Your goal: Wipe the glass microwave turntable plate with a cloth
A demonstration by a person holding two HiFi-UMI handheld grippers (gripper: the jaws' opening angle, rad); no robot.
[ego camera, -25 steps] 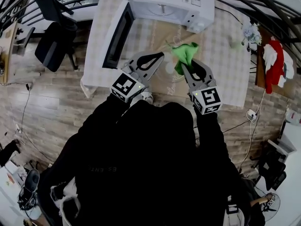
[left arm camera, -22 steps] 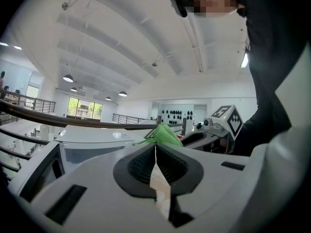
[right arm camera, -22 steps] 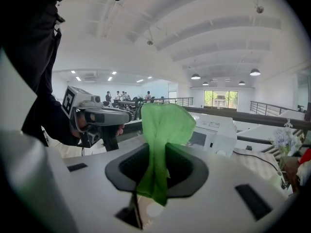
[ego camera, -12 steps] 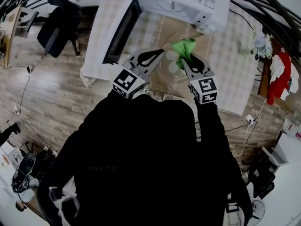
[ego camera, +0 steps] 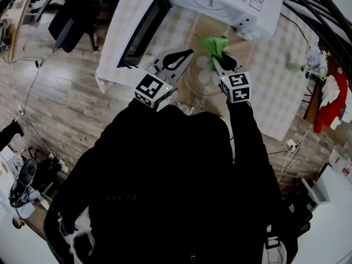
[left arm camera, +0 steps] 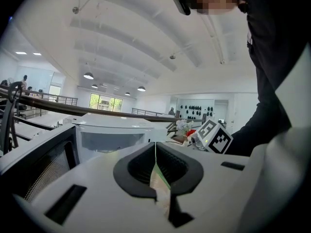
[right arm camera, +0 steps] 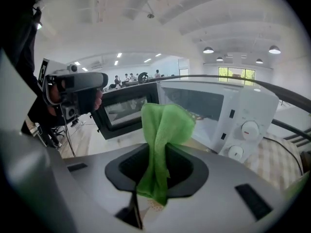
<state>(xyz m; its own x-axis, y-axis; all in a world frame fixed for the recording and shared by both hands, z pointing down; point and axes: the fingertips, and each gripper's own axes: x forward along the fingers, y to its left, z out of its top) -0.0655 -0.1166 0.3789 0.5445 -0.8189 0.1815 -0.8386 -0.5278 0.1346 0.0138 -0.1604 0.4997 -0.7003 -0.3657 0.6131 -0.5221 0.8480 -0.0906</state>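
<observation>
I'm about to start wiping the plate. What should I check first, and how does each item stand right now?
1. Green cloth held in the right gripper: ok. It is pinched between the jaws, with the bunched end sticking out.
2. Left gripper on the glass plate: ok. The jaws are closed on its thin edge.
3. Cloth touching the plate: cannot tell. In the head view it sits over the far rim.
4. Plate resting on the table or lifted: cannot tell.
5. Microwave door out of the way: ok. It is open and off to the left of both grippers.
</observation>
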